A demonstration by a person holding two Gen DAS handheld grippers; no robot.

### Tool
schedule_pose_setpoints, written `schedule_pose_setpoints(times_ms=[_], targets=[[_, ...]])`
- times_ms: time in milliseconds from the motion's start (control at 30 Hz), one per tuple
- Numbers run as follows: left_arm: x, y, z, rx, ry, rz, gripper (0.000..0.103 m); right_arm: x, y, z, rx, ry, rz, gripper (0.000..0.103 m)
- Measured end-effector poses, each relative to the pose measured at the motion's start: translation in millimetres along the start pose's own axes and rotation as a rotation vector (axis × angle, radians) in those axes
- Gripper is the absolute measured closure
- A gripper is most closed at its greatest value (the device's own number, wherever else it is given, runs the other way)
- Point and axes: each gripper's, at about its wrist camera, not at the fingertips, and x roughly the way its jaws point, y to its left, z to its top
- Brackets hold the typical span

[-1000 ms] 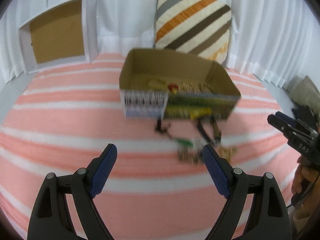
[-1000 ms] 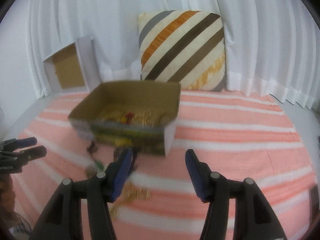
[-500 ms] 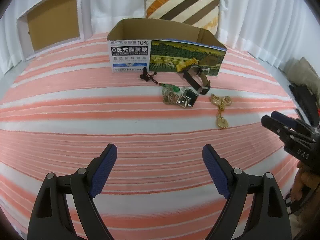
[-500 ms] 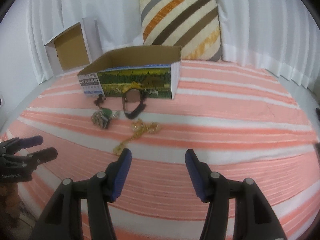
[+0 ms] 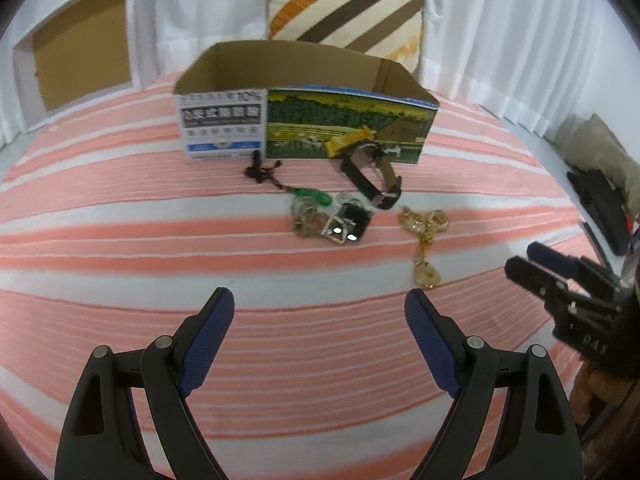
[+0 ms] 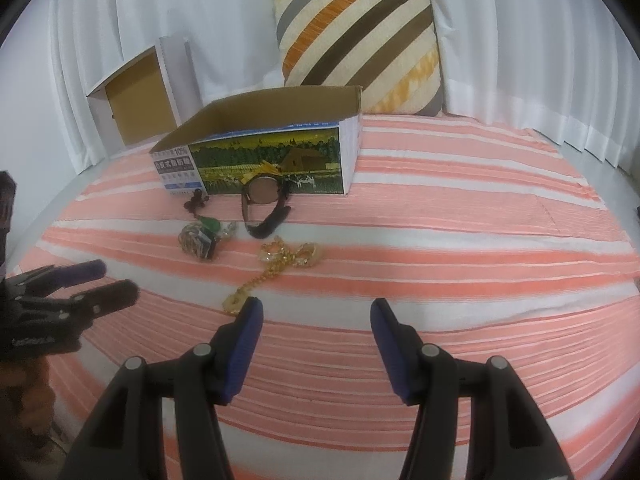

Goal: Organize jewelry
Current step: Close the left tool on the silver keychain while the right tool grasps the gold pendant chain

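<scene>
Both grippers drew nearer; gold necklace (image 6: 280,268) beside spread empty right gripper (image 6: 316,316)

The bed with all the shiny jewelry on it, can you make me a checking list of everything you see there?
Surface: pink and white striped cover, bare in front.
Job's things: open cardboard box; watch leaning by its front wall; gold chain; green pendant on dark beads; tangled silver pile.
Clutter: dark items at the right edge, unclear.
Grippers: left gripper and right gripper, jaws apart, holding nothing.
Cables: nothing seen.
Surroundings: striped pillow, white curtains, second empty box.
</scene>
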Motion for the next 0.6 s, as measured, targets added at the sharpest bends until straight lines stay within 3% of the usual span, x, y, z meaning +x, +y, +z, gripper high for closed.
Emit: schedule_pose_setpoints(times_ms=[433, 600], targets=[[61, -10, 26, 0.032, 0.075, -0.012, 0.015, 5, -7, -9, 0.012, 0.031, 0.01, 0.046], [74, -10, 36, 0.047, 0.059, 0.008, 0.015, 6, -8, -9, 0.014, 0.034, 0.012, 0.046]])
